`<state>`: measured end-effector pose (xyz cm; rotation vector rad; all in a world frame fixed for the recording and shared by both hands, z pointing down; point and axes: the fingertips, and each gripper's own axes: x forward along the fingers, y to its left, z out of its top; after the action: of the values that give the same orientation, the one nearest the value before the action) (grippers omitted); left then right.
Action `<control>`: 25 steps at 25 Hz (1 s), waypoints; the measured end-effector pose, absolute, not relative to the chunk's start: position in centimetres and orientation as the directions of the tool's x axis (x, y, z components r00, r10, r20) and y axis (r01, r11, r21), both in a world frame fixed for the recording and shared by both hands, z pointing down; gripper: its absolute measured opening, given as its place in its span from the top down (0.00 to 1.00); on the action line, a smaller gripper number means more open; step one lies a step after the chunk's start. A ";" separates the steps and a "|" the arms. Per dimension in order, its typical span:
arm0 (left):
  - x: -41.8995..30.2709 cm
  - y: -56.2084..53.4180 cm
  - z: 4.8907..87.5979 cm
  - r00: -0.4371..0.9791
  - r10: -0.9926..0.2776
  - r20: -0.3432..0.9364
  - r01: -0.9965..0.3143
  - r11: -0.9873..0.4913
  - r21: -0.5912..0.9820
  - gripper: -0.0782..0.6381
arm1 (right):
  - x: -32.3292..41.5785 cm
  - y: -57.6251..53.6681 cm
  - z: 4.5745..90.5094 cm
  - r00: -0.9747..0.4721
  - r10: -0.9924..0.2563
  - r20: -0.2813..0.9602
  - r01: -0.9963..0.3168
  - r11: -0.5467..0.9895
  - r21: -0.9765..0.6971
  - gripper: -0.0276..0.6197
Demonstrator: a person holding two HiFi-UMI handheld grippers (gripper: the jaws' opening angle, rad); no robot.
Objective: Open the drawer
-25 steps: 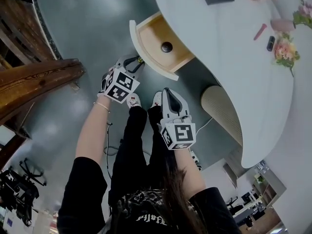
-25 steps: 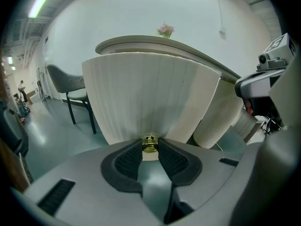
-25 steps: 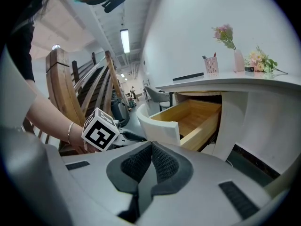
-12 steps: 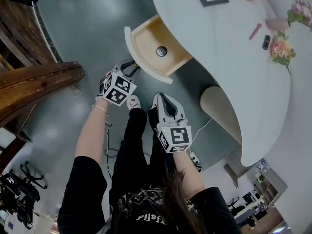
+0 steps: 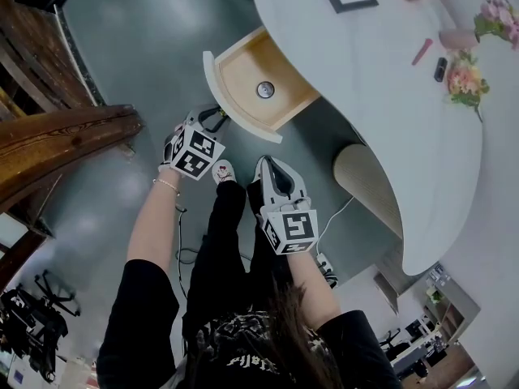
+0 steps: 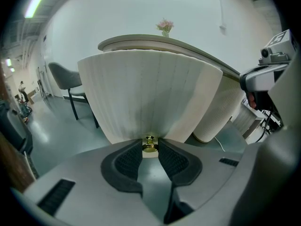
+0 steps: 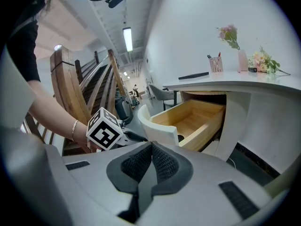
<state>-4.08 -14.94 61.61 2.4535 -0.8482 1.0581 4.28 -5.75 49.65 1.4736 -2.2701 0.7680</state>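
Gripping the brass knob (image 6: 150,144), the left tool (image 5: 216,120) fronts the drawer (image 5: 243,75), which juts lengthwise from the worktop (image 5: 365,71) toward the person. The right tool (image 7: 151,147) sits closed, apparently empty.

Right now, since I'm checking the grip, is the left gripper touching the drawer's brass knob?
Touching. The left gripper view shows the pads of the left gripper pressed on both sides of the brass knob.

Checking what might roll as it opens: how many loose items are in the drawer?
1: a small round object near the middle of the drawer floor. The drawer's rear lies under the tabletop, so more may be hidden there.
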 end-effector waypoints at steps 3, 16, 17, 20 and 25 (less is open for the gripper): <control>-4.2 -14.8 61.6 0.540 -0.398 0.742 -0.652 -0.755 0.069 0.73 | 4.4 -5.7 49.5 -0.410 -0.736 0.540 -0.912 0.317 -0.260 0.92; -5.4 -13.8 61.6 0.520 -0.389 0.760 -0.660 -0.748 0.068 0.73 | 4.6 -5.2 49.0 -0.403 -0.738 0.541 -0.915 0.307 -0.262 0.92; -5.5 -13.7 61.6 0.519 -0.390 0.761 -0.662 -0.746 0.069 0.73 | 4.7 -5.1 49.0 -0.403 -0.738 0.541 -0.915 0.307 -0.262 0.92; -5.6 -13.4 61.7 0.518 -0.390 0.761 -0.666 -0.743 0.072 0.73 | 4.7 -5.0 49.0 -0.401 -0.737 0.545 -0.916 0.306 -0.259 0.92; -5.8 -13.5 61.6 0.516 -0.394 0.760 -0.672 -0.737 0.075 0.73 | 4.7 -4.9 49.0 -0.396 -0.738 0.546 -0.918 0.305 -0.253 0.92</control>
<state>-5.78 -13.50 61.62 2.4010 -0.8831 1.0696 4.72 -4.86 49.02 1.4916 -2.2504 0.7688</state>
